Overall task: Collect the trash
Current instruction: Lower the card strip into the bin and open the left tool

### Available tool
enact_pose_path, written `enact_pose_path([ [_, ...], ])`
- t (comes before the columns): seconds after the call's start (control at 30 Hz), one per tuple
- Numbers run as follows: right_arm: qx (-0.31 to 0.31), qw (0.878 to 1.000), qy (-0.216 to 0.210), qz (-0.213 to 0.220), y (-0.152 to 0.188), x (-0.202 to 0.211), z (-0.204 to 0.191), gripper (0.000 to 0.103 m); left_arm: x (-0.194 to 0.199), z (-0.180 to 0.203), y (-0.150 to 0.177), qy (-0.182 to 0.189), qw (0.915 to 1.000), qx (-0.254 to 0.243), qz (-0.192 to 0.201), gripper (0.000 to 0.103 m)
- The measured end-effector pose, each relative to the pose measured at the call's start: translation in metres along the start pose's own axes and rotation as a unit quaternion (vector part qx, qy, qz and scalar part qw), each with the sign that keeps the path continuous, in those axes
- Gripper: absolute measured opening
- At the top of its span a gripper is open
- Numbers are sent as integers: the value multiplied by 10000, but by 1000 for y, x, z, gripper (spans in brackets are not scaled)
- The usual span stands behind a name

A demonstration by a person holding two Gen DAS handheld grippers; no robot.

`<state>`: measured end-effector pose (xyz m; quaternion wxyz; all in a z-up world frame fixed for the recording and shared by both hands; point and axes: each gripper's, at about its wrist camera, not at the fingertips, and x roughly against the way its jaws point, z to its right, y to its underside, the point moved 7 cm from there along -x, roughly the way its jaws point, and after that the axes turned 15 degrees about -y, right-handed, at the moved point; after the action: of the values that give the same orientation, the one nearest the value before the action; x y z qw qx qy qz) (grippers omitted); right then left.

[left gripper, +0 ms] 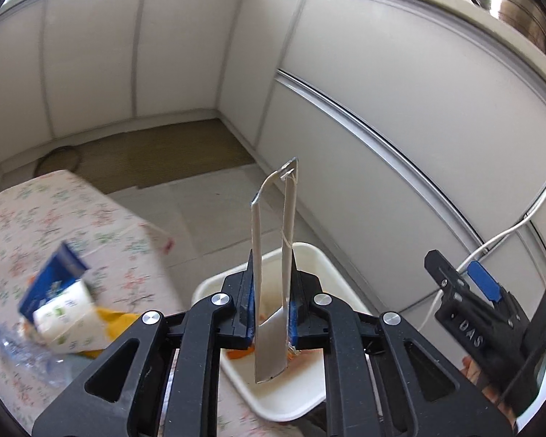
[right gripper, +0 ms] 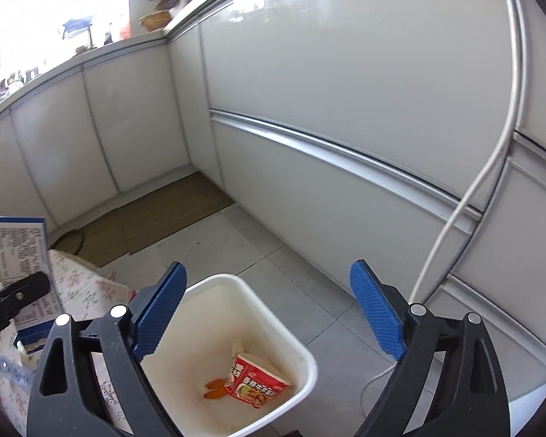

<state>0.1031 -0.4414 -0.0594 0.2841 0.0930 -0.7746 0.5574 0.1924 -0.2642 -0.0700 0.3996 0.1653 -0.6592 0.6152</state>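
Note:
My left gripper (left gripper: 273, 258) is shut on a flattened carton (left gripper: 269, 342), which I see edge-on, standing up between the blue pads. The right wrist view shows the same carton (right gripper: 18, 251) as blue and white with print, with one black finger (right gripper: 22, 291) of the left gripper on it. A white bin (right gripper: 302, 349) stands on the floor below both grippers. In it lie a red noodle packet (right gripper: 258, 382) and orange scraps (right gripper: 214, 389). My right gripper (right gripper: 267, 266) hangs open over the bin with nothing between its pads. It also shows at the right (left gripper: 458, 273).
A table with a floral cloth (left gripper: 72, 218) at the left carries a blue and white carton (left gripper: 58, 287), a clear plastic bottle (left gripper: 14, 353) and a yellow item (left gripper: 120, 320). White cabinets line the walls. A white cable (right gripper: 473, 200) hangs at the right. A brown mat (right gripper: 156, 218) lies in the corner.

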Motion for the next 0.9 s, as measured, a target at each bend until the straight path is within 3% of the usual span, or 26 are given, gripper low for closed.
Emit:
enact_pose_path([
  [0.17,-241,9996,137,108,-2,9,18,91,-24,26,-2,188,9993,-50,-328,18],
  [0.23,-271,9994,183,151,-3,10,21,93,-32,30,2,214,9984,-32,-515,32],
  [0.43,-301,9992,192,195,-4,12,23,93,-37,23,6,44,9979,35,-641,54],
  [0.5,-265,9993,167,195,-3,12,19,93,-34,19,8,-114,9981,-5,-602,57],
  [0.63,-156,9997,105,173,-1,12,9,94,-26,5,9,-786,9964,-167,-289,82],
  [0.9,141,9998,-80,119,6,9,-21,96,-6,-30,12,-1615,9868,74,130,94],
])
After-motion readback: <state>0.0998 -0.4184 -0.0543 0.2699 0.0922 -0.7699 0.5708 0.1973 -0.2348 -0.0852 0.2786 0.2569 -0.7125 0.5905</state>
